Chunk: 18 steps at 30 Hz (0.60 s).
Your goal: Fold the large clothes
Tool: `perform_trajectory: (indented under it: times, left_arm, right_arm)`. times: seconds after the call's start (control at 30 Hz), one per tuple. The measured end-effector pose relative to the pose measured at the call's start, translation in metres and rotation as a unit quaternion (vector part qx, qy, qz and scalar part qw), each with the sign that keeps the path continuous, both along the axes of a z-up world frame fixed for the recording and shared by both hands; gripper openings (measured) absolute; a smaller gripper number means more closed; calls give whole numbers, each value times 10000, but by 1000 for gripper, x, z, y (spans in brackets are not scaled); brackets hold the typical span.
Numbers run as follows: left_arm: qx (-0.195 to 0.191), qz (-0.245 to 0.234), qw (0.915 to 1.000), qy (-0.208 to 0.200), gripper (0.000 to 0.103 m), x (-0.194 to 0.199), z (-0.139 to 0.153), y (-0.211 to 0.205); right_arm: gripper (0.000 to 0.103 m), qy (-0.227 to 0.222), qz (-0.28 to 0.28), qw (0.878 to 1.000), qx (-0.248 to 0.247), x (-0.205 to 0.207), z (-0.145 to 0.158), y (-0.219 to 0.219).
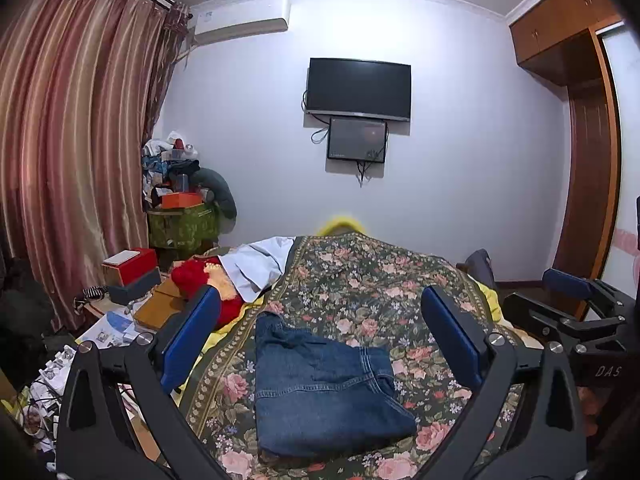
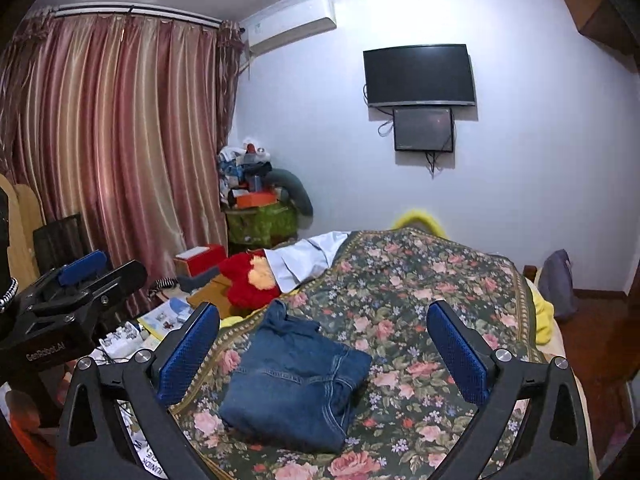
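Note:
A pair of blue jeans (image 1: 320,388) lies folded into a thick rectangle on the floral bedspread (image 1: 380,280), near the bed's front. My left gripper (image 1: 320,332) hovers above and behind the jeans, open, its blue pads wide apart with nothing between them. In the right wrist view the same folded jeans (image 2: 296,380) rest left of centre on the bedspread (image 2: 420,280). My right gripper (image 2: 324,344) is open too and holds nothing. The right gripper's body shows at the right edge of the left wrist view, and the left one at the left edge of the right wrist view.
A white garment (image 1: 256,268) and a red plush toy (image 1: 208,284) lie at the bed's far left. A cluttered side table with boxes (image 1: 128,272) and papers stands left of the bed. Curtains (image 1: 72,160) hang on the left; a wardrobe (image 1: 588,120) stands on the right.

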<state>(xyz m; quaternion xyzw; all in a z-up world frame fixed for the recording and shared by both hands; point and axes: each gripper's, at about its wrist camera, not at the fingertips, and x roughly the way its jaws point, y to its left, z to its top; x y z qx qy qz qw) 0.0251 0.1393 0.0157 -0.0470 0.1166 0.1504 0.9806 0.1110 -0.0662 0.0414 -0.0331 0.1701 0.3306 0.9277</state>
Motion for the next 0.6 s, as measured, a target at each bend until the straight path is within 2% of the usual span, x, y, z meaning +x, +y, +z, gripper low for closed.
perform_trajectory:
  times: [0.6]
  left_arm:
    - [-209, 0, 9998, 73, 101, 1, -5, 10]
  right_arm:
    - [103, 198, -120, 9997, 60, 8, -5, -6]
